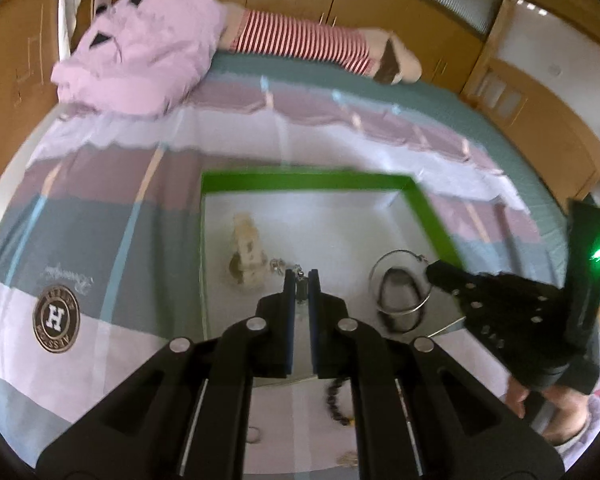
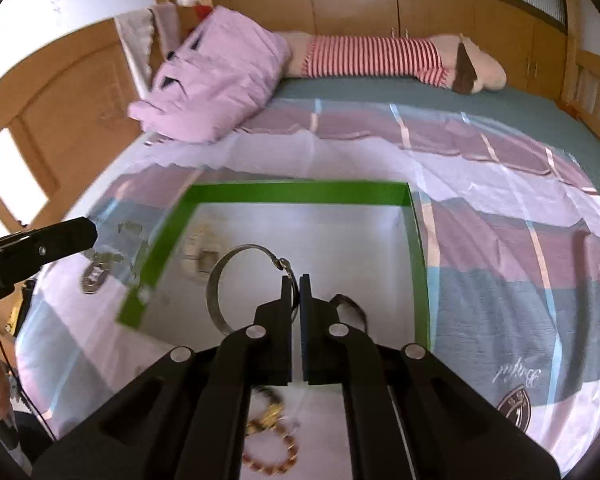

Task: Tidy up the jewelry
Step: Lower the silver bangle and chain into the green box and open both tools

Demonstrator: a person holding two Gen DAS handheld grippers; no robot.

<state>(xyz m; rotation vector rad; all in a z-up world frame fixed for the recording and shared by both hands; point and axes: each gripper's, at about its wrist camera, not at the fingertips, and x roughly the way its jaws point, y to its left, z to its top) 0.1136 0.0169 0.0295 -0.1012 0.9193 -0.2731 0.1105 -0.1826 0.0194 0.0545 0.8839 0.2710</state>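
Note:
A green-rimmed box (image 1: 308, 180) with a white floor lies on the bed; it also shows in the right wrist view (image 2: 300, 193). My left gripper (image 1: 301, 280) is shut on a small silver chain piece (image 1: 300, 276) above the box floor. A beige bracelet (image 1: 246, 252) lies in the box to its left. My right gripper (image 2: 295, 284) is shut on a silver bangle (image 2: 228, 280), held over the box; the bangle also shows in the left wrist view (image 1: 400, 284). A dark ring-like piece (image 2: 352, 306) lies in the box by it.
An orange bead bracelet (image 2: 270, 452) and a dark bead bracelet (image 1: 336, 404) lie on the bedspread in front of the box. A pink folded cloth (image 2: 216, 80) and a striped plush toy (image 2: 380, 60) lie at the bed's far side. Wooden cabinets stand behind.

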